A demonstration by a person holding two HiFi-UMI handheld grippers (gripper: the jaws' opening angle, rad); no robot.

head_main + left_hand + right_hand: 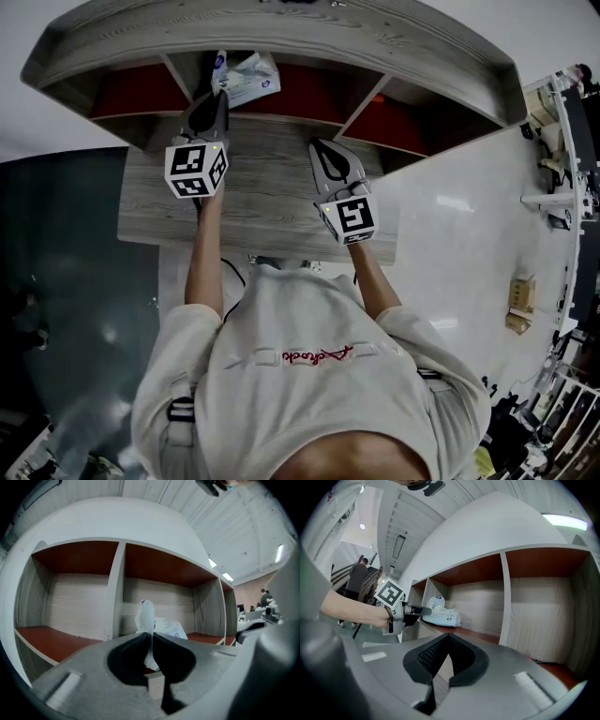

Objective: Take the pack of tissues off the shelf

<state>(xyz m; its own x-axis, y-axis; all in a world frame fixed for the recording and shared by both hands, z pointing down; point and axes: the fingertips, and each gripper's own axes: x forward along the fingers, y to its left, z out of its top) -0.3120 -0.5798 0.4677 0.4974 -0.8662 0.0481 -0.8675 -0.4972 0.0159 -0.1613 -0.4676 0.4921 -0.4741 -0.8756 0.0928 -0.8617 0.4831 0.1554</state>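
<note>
The pack of tissues, white plastic with blue print, lies in the middle compartment of the wooden shelf. My left gripper reaches into that compartment and is shut on the pack's crimped end flap. In the left gripper view the flap stands up out of the closed jaws of the left gripper, with the pack behind it. My right gripper hovers over the desk top, shut and empty. The right gripper view shows the right gripper, the pack and the left gripper at it.
The shelf has three red-lined compartments; the left one and the right one look empty. A grey wooden desk top runs below the shelf. White glossy floor lies to the right, dark floor to the left.
</note>
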